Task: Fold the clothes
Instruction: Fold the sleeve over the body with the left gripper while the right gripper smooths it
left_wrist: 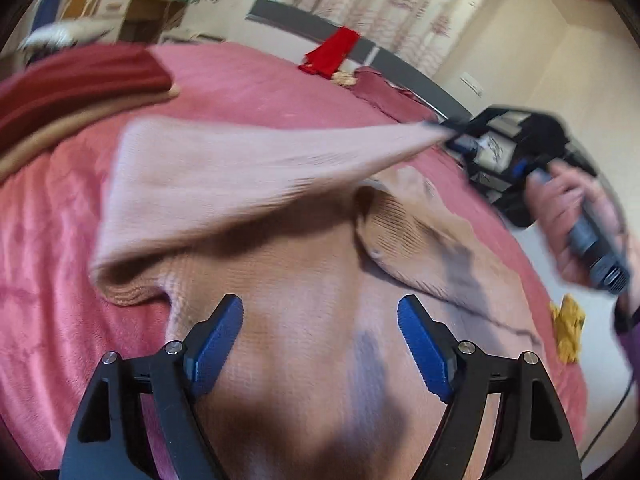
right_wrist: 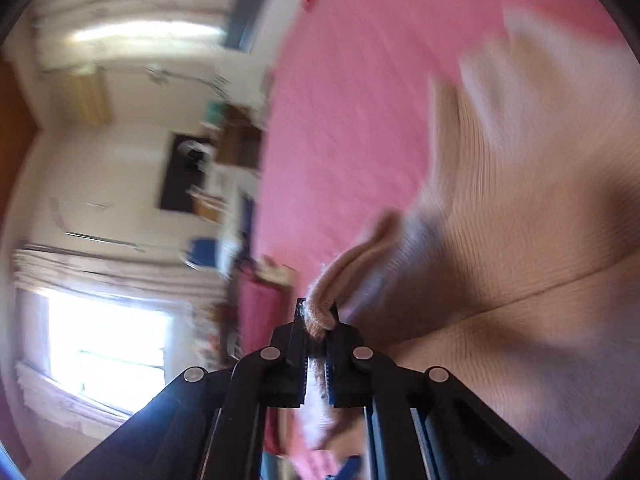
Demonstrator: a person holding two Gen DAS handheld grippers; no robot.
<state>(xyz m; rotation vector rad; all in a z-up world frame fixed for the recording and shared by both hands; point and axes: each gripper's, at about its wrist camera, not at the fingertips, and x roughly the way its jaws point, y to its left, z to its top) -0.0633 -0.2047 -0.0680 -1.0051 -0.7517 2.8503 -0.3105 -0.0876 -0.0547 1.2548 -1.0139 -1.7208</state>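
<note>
A pale pink knitted sweater (left_wrist: 304, 272) lies spread on a pink bed cover (left_wrist: 52, 248). My left gripper (left_wrist: 320, 322) hovers just above the sweater's body, open, with nothing between its blue fingers (left_wrist: 218, 340). My right gripper (left_wrist: 450, 136) is shut on the end of one sleeve (left_wrist: 248, 176) and holds it stretched up off the bed, a hand (left_wrist: 560, 208) around its handle. In the right wrist view the ribbed sleeve cuff (right_wrist: 320, 314) is pinched between the right gripper (right_wrist: 318, 320) jaws, and the sweater (right_wrist: 520, 208) stretches away blurred.
A folded dark red and tan pile (left_wrist: 76, 84) sits at the bed's far left. A red cloth (left_wrist: 332, 54) hangs on the grey headboard (left_wrist: 280, 16). A yellow item (left_wrist: 568, 332) lies by the right edge. Boxes and clutter (left_wrist: 132, 8) stand beyond the bed.
</note>
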